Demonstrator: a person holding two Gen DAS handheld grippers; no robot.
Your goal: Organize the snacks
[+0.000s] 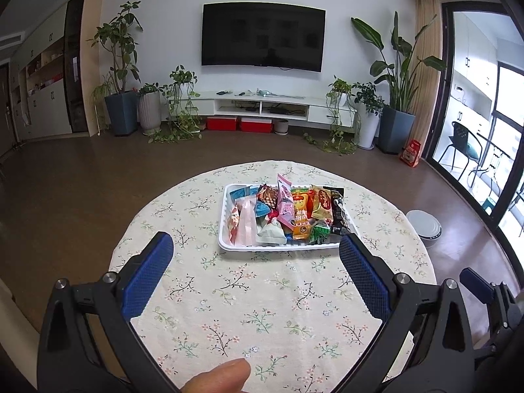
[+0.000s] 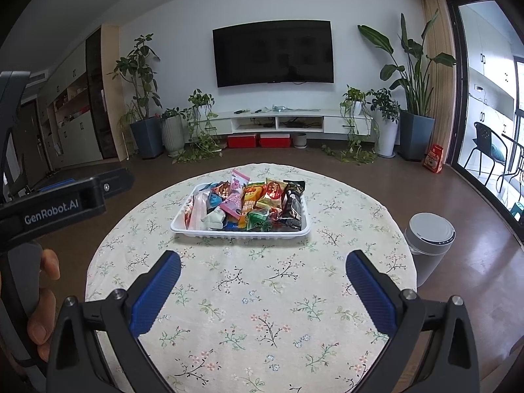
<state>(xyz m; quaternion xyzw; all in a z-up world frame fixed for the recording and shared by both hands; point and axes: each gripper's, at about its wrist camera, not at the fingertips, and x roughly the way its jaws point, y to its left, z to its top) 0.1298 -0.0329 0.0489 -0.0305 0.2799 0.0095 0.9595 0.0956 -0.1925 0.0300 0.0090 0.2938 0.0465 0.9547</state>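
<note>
Left gripper (image 1: 255,255): jaws spread wide, holding nothing, hovering over the near part of the worktop (image 1: 229,294) with its blue pads (image 1: 147,278) well short of the tray.

Tray (image 2: 240,233): white, shallow, ribbed rim, sitting on the flowered cloth towards the far half of the round worktop, apart from both grippers.

Snacks (image 2: 252,203): heaped in the tray in a jumble — a pale pink pouch (image 2: 198,209) at the left end, an upright pink packet (image 2: 236,193) near the middle, an orange one (image 2: 250,201) beside it, a gold-and-red wrapper (image 2: 273,193), a small green packet (image 2: 258,221) at the front, a dark packet (image 2: 293,204) on the right.

Handling: by the look of them light, crinkly and slick; likely to slide or drag a neighbour along. Best taken by a crimped end seal or a corner that stands proud — the upright pink packet offers the easiest hold.

Right gripper (image 2: 263,265): jaws also fully apart and empty, near side of the tray.

Bin (image 2: 429,235): grey, lidded, on the floor just off the worktop's right edge.
</note>
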